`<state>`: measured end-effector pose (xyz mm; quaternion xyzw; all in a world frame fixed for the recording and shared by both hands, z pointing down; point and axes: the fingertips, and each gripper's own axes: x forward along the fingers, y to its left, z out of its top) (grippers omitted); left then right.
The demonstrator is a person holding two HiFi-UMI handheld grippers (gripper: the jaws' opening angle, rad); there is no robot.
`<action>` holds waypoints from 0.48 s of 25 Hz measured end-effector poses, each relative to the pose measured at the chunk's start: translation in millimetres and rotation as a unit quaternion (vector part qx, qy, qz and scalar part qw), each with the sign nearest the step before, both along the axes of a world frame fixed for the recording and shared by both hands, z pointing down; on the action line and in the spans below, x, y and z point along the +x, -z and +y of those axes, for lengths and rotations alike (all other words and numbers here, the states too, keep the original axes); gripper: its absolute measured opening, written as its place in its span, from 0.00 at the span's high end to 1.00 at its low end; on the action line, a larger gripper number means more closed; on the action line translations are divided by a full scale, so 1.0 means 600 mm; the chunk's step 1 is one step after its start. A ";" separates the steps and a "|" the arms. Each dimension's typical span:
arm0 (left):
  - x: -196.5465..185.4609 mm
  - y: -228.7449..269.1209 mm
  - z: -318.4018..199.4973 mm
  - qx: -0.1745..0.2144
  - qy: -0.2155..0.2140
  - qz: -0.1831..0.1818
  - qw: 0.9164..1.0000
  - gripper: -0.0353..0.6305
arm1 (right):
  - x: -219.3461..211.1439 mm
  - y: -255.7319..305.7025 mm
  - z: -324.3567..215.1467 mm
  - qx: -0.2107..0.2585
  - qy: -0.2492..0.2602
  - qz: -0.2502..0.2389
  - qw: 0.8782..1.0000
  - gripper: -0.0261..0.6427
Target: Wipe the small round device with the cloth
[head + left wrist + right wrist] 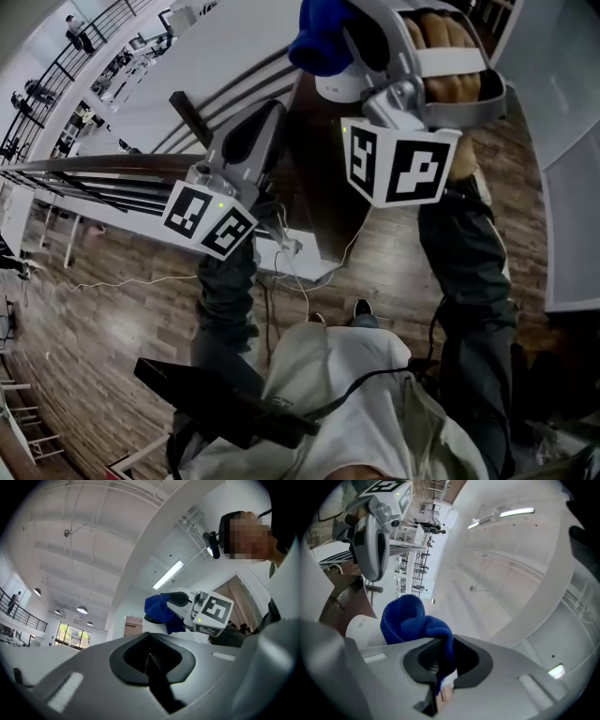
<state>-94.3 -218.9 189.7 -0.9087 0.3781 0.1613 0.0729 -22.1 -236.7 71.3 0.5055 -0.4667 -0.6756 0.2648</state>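
My right gripper point(349, 45) is shut on a bunched blue cloth point(321, 37), held up at the top of the head view. The cloth lies against the top of the small round white device point(339, 87), which stands on a dark brown table point(314, 192). In the right gripper view the cloth point(410, 620) bulges out of the jaws point(438, 670) beside the device point(363, 627). My left gripper point(246, 141) hangs lower left, apart from the device, jaws point(151, 659) shut on nothing. Its view looks up at the cloth point(159, 609) and the right gripper point(190, 604).
A white box point(302, 255) with trailing cables lies on the wooden floor below the table. A railing point(84, 178) runs along the left, and a black object point(216, 403) sits by my body. White panels point(567, 216) stand at the right.
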 end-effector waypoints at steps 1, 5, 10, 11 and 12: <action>-0.001 0.000 0.001 0.000 0.001 0.000 1.000 0.95 | -0.006 -0.012 0.004 -0.001 0.004 0.010 1.000 0.92; -0.011 -0.009 -0.007 -0.003 0.009 0.003 1.000 0.95 | -0.023 -0.060 0.015 -0.033 0.033 0.029 0.998 0.92; -0.007 -0.010 -0.010 -0.001 0.006 0.003 1.000 0.95 | -0.045 -0.149 0.024 -0.081 0.031 0.100 0.991 0.92; -0.005 -0.009 -0.008 0.000 0.005 0.004 1.000 0.95 | -0.042 -0.164 0.026 -0.091 0.030 0.105 0.990 0.92; -0.003 -0.009 -0.008 0.000 0.005 0.004 1.000 0.95 | -0.037 -0.174 0.028 -0.098 0.031 0.103 0.989 0.92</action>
